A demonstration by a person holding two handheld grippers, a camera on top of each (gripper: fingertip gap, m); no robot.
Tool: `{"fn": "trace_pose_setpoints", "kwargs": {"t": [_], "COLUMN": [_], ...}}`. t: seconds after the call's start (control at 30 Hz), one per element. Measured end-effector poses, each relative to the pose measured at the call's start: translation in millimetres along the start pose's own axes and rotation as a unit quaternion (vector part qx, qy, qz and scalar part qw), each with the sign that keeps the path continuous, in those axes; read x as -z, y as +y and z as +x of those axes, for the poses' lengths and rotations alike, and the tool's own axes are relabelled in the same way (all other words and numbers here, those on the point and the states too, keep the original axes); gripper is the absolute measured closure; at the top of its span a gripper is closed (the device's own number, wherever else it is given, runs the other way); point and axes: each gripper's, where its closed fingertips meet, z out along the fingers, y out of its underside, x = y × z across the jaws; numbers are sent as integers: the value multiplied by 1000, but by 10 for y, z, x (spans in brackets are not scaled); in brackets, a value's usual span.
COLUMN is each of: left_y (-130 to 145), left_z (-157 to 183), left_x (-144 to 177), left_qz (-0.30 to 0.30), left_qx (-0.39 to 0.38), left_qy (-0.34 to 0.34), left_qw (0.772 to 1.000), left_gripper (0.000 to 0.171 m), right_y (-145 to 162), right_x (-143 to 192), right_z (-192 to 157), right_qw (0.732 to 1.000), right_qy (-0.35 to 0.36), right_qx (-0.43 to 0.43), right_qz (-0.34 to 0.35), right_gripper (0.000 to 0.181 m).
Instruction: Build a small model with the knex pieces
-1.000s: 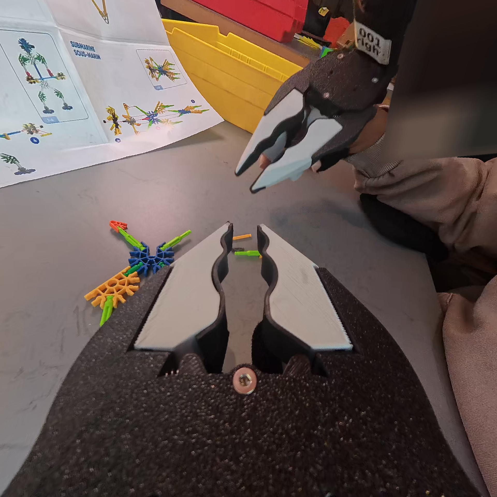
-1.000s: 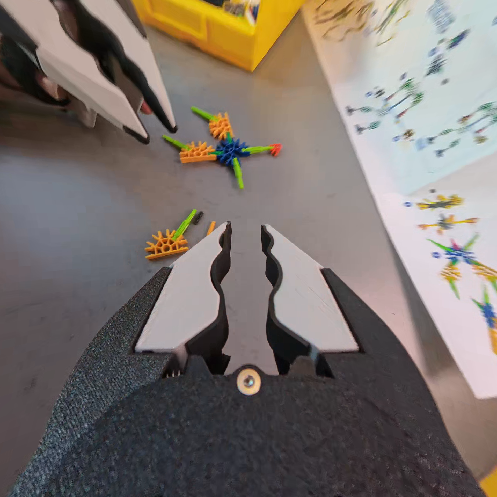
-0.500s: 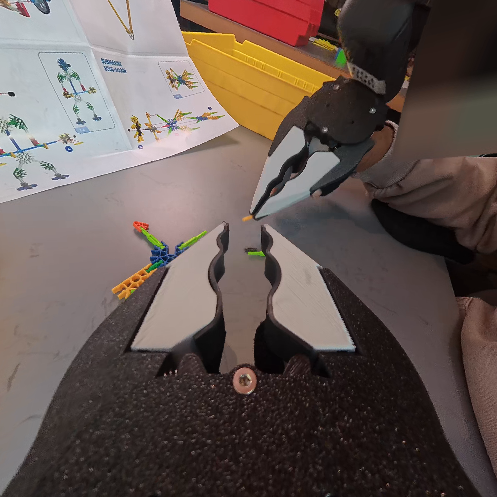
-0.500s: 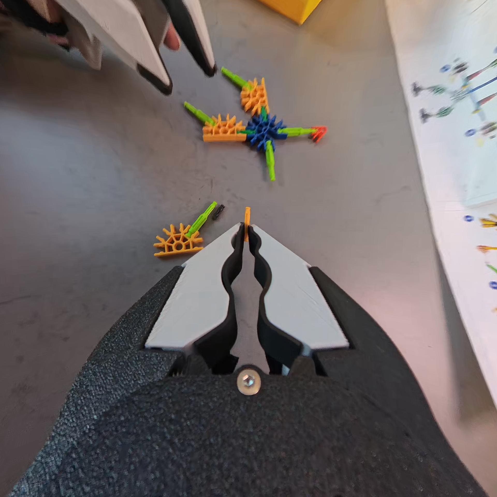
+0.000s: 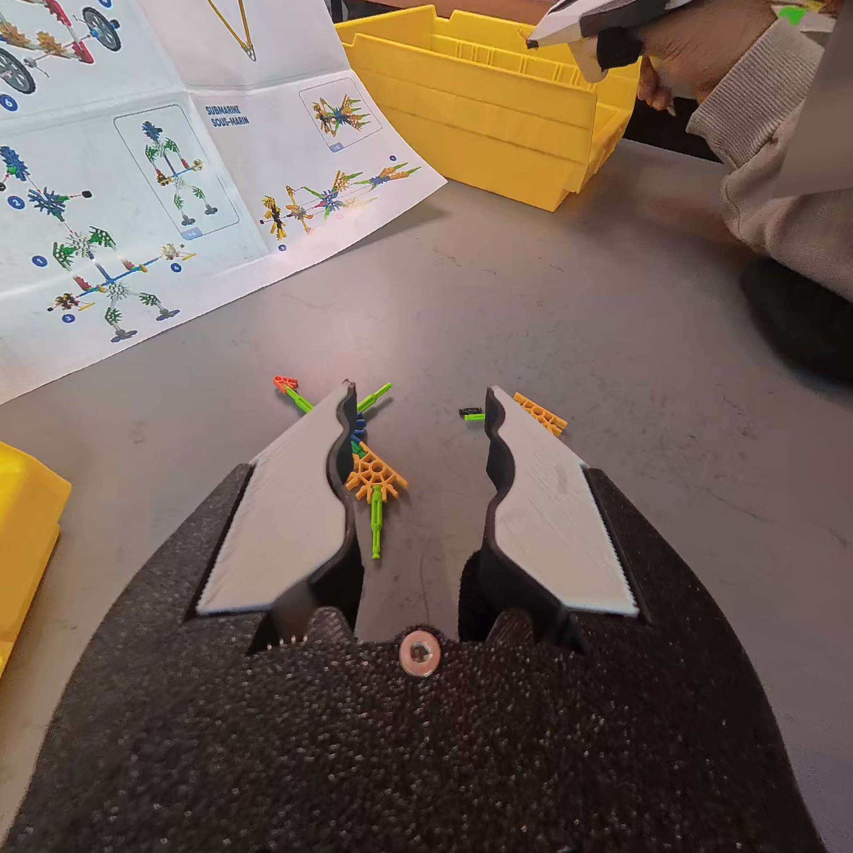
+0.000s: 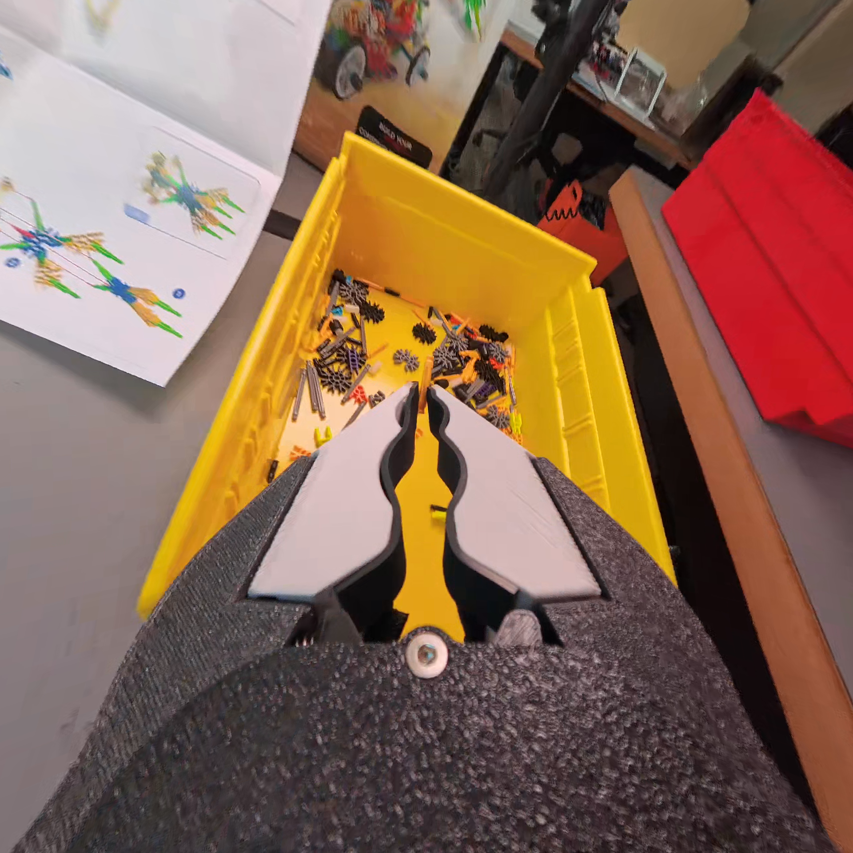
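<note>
My left gripper (image 5: 420, 397) is wide open, low over the grey table (image 5: 577, 323). Between its fingers lies an orange fan connector with a green rod (image 5: 375, 480), part of a small assembly with a blue hub (image 5: 357, 427) and an orange-tipped green rod (image 5: 291, 390). A loose green rod with a black tip (image 5: 473, 414) and another orange fan connector (image 5: 542, 413) lie by the right finger. My right gripper (image 6: 420, 390) is shut on a small orange rod (image 6: 424, 381), held above the yellow bin (image 6: 461, 258) full of loose parts (image 6: 415, 351). It also shows in the left wrist view (image 5: 577, 27).
A white instruction sheet (image 5: 184, 161) (image 6: 115, 207) lies at the left. The yellow bin (image 5: 484, 106) stands at the back of the table. A second yellow bin (image 5: 23, 531) sits at the left edge. A red bin (image 6: 775, 286) stands on the right. A sleeved arm (image 5: 784, 161) is at the right. The left gripper's tips are roughly 40 cm from the right gripper's.
My right gripper closed on the orange rod, lifted it off the table and carried it over the yellow bin. My left gripper opened wide and shifted towards the blue-hub assembly.
</note>
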Motion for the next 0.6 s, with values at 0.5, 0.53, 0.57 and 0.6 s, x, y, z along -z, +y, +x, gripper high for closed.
{"fn": "trace_pose_setpoints", "kwargs": {"t": [0.5,0.53,0.57,0.6], "left_y": [106,109,110,108], "left_z": [-31,-30,-31,-35], "left_x": [-55,-54,-52,-49], "left_qz": [-21,-22,-22,-22], "left_qx": [7,7,7,7], "left_qy": [-1,0,-1,-2], "left_qw": [1000,1000,1000,1000], "left_gripper": [116,116,117,117], "right_y": [-839,-673,-534,-412], "right_x": [1103,1228,1314,1373], "right_z": [-2214,-2553,-2806,-3008], "right_qw": [903,872,849,832], "right_qy": [-378,-448,-489,-513], "right_qx": [136,157,177,199], "right_qz": [154,116,93,77], "right_gripper": [138,128,127,128]}}
